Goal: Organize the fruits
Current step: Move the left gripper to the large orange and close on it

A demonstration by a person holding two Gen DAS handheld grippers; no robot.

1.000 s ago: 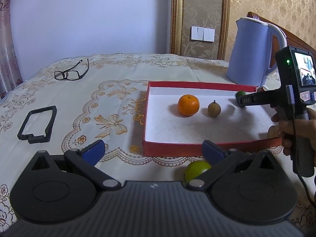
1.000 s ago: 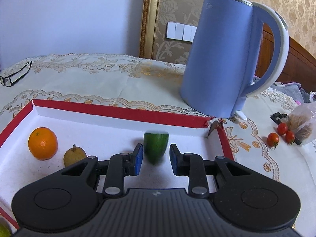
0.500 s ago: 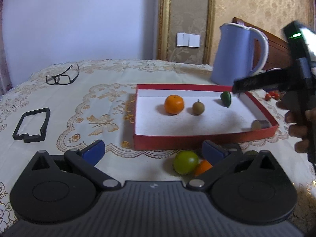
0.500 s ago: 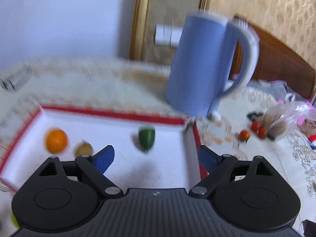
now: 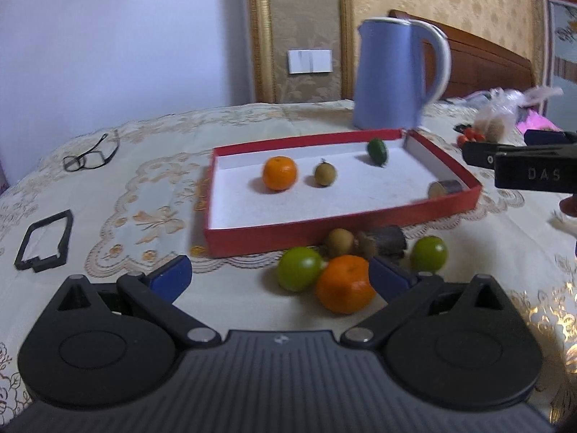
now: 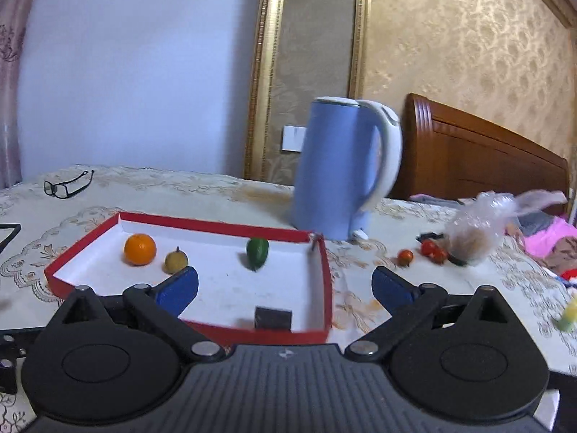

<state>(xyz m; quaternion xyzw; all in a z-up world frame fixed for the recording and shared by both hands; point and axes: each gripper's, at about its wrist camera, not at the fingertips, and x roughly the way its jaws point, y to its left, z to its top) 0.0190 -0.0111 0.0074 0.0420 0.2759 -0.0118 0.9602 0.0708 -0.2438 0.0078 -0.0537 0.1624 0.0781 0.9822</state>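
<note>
Fruits (image 5: 346, 283) lie beside red tray (image 5: 324, 231); both tongs (image 5: 279, 278) (image 6: 285, 288) spread, empty.

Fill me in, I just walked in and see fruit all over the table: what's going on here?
A person with a gripper in each hand is sorting fruit into a red box. An orange, a small brown fruit and a dark green fruit already lie inside. Both the left gripper and right gripper are open and empty. Another orange and two green fruits wait on the tablecloth in front of the box.
</note>
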